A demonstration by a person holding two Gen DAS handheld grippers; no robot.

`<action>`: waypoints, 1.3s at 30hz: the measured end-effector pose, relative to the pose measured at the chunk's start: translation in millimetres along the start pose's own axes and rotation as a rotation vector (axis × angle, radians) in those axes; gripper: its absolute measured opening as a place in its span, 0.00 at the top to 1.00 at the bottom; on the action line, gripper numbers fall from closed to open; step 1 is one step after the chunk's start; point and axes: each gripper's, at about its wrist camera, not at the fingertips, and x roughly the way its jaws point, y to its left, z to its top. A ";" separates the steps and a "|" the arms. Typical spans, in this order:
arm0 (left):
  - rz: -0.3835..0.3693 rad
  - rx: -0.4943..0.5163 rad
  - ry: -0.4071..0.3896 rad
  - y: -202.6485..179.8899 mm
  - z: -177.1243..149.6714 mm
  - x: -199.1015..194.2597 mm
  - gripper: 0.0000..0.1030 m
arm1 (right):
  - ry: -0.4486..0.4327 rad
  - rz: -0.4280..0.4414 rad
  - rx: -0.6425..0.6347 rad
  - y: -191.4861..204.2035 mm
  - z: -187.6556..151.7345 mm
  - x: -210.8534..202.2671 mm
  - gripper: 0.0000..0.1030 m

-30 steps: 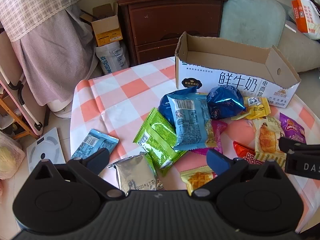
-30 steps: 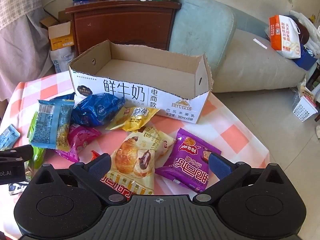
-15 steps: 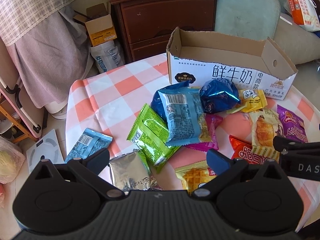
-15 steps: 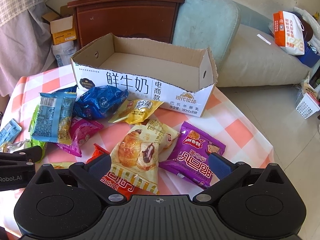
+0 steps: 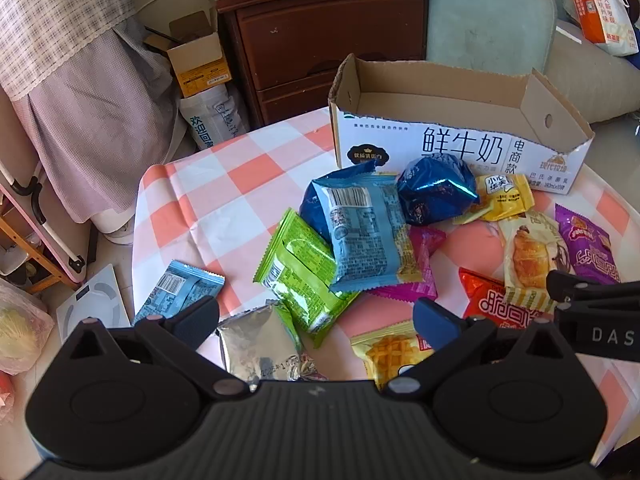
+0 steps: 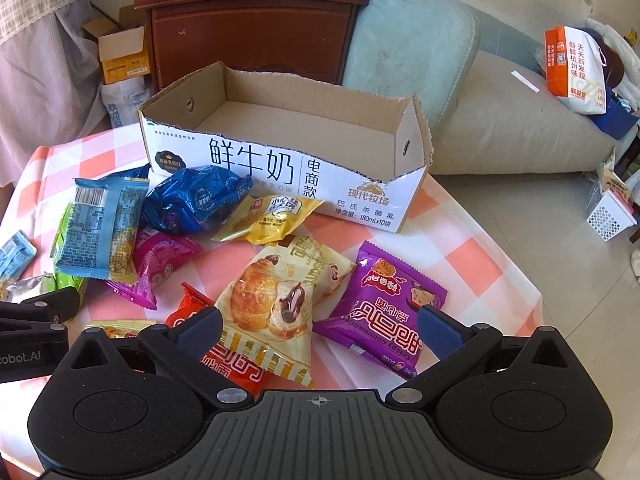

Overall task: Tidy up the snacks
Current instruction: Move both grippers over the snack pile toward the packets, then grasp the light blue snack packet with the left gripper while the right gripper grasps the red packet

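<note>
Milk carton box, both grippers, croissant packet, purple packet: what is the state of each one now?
Milk carton box: open top, nothing seen inside.
Left gripper: open, holding nothing.
Right gripper: open, holding nothing.
Croissant packet: sealed, lying on table.
Purple packet: sealed, lying flat.

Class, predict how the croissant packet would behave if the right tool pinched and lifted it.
The croissant packet looks puffed with air, so it is probably light and would dent under the pinch. Its glossy film may slip. The pastry inside is likely crushable, so a seam grip seems safer.
</note>
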 end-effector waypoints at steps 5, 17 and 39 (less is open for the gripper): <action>0.001 0.009 0.002 -2.0 -1.4 1.2 0.01 | -0.001 -0.001 -0.008 1.4 -0.7 0.1 0.00; 0.006 0.016 -0.012 -2.0 -1.7 0.6 0.01 | -0.007 -0.010 -0.023 3.8 -2.3 1.7 0.00; 0.098 -0.129 0.029 93.2 -18.0 9.2 0.01 | 0.023 0.283 0.096 -12.7 -14.3 0.3 0.00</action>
